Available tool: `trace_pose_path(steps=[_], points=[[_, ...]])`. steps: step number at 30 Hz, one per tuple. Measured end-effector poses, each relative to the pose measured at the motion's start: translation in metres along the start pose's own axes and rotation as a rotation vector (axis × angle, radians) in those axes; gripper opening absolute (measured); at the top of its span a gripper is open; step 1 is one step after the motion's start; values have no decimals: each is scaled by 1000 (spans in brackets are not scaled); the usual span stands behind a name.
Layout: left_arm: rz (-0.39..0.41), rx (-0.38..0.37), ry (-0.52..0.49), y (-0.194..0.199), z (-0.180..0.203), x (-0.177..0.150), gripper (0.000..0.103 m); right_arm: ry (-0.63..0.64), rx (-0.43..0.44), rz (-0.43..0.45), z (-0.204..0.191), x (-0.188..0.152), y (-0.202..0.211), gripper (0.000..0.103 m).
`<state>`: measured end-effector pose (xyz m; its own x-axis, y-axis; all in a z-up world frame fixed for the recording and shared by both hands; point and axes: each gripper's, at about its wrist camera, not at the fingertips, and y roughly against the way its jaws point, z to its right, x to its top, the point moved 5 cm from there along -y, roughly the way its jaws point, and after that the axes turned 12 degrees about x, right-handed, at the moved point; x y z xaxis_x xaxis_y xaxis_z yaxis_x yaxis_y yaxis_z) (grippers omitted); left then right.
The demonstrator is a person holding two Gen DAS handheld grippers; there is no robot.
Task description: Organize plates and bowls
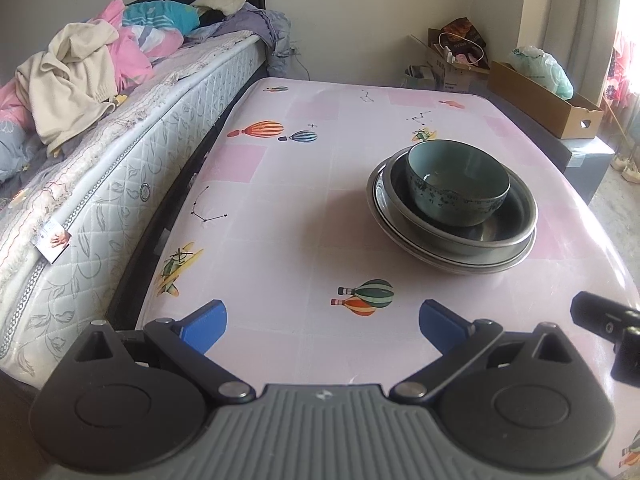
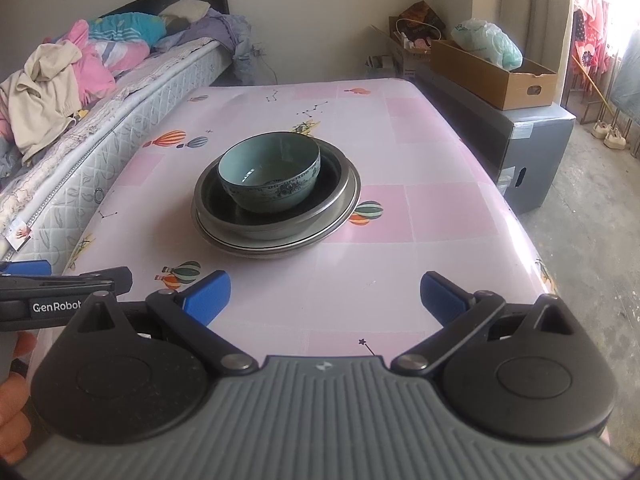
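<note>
A teal ceramic bowl (image 1: 458,184) (image 2: 270,178) sits upright inside a dark metal bowl (image 1: 500,224) (image 2: 328,196), which rests on a shallow metal plate (image 1: 472,266) (image 2: 260,250). The stack stands mid-table on the pink patterned tablecloth (image 1: 280,208) (image 2: 420,220). My left gripper (image 1: 322,324) is open and empty, near the front edge, with the stack ahead and to its right. My right gripper (image 2: 324,296) is open and empty too, with the stack ahead and slightly left. In the right wrist view the left gripper's body (image 2: 60,292) shows at the left edge, held by a hand (image 2: 12,400).
A bed (image 1: 100,152) (image 2: 80,96) piled with clothes runs along the table's left side. A grey cabinet (image 2: 528,140) with a cardboard box (image 1: 544,100) (image 2: 492,72) and a plastic bag on it stands right of the table. Concrete floor (image 2: 592,240) lies to the right.
</note>
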<state>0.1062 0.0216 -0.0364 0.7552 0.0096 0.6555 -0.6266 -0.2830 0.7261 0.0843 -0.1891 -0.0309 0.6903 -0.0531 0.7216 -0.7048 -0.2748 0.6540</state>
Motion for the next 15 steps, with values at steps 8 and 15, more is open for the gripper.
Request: trace_pose_path(steps=[8, 15], points=[[-23, -6, 0, -6, 2, 4, 103, -23, 6, -20, 3, 4, -8, 102], [-34, -15, 6, -8, 3, 7, 103, -16, 8, -29, 4, 8, -13, 102]])
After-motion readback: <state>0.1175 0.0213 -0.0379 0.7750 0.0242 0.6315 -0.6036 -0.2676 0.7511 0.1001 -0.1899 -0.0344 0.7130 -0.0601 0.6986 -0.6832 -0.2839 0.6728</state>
